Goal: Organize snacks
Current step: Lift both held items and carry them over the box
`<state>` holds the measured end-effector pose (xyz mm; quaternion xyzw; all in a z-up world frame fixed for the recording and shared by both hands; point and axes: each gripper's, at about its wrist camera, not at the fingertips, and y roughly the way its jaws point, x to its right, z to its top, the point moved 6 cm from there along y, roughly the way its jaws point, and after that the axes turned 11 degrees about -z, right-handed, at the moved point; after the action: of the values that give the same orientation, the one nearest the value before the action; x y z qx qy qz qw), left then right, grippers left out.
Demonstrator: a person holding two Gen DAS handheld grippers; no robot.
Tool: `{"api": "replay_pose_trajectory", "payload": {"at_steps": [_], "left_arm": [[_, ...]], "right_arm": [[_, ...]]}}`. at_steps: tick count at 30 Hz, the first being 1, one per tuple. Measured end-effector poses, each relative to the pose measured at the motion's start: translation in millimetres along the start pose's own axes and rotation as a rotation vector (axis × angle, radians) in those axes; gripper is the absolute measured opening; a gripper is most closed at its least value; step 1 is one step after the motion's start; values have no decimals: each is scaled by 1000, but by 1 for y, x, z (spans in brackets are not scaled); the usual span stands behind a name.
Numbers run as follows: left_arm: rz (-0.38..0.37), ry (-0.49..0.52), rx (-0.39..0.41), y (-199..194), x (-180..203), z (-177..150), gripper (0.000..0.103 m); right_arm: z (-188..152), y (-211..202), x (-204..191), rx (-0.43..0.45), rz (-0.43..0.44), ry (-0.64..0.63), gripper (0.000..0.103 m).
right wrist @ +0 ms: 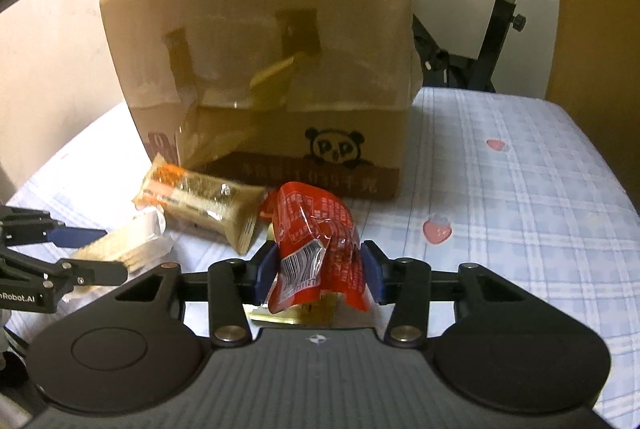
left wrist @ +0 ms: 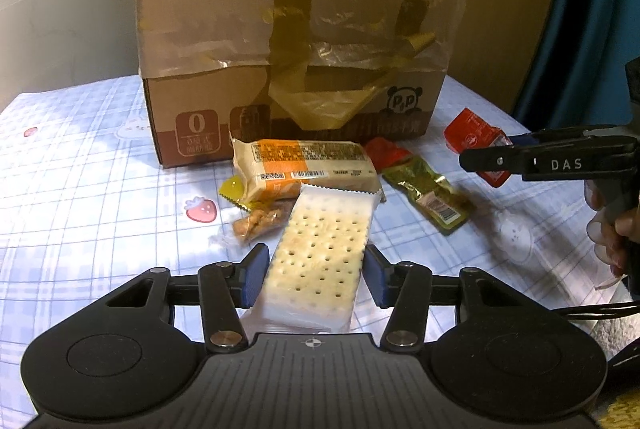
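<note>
A white packet of holed crackers [left wrist: 324, 241] lies lengthwise between the blue pads of my left gripper [left wrist: 316, 269], which press on its long sides. In the right wrist view the same left gripper [right wrist: 100, 253] reaches in from the left with the crackers [right wrist: 120, 245] in it. My right gripper [right wrist: 320, 269] is shut on a crumpled red snack packet [right wrist: 316, 229] held just above the table. From the left wrist view, the right gripper [left wrist: 480, 161] comes in from the right with that red packet [left wrist: 472, 133].
A tall taped cardboard box [left wrist: 280, 29] stands behind the snacks on the checked cloth [left wrist: 80, 209]. In front of it lie an orange-beige bar [left wrist: 304, 161], a green packet [left wrist: 432, 197], another red packet [left wrist: 386, 151] and a clear bag of nuts [left wrist: 260, 219]. An exercise bike [right wrist: 500, 29] stands beyond.
</note>
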<state>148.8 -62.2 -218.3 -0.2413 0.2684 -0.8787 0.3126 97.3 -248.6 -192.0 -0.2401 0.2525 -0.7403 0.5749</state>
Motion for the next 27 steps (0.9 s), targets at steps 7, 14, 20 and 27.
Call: {"api": "replay_pose_trajectory", "payload": {"at_steps": [7,14,20,27], "left_arm": [[-16,1,52,-19,0,12,54],[-66,-2,189,-63,3,51,54],[-56,55,303,-90,12,99,54],[8,134,395,-100,19,172,54]], "right_arm": [[17,-16,-5,49,26,2,48],[53,-51,-12,166,78,-8,48],[99,-75,-19,275,118,-36,48],[165,-80,-21,381,123,-74,48]]}}
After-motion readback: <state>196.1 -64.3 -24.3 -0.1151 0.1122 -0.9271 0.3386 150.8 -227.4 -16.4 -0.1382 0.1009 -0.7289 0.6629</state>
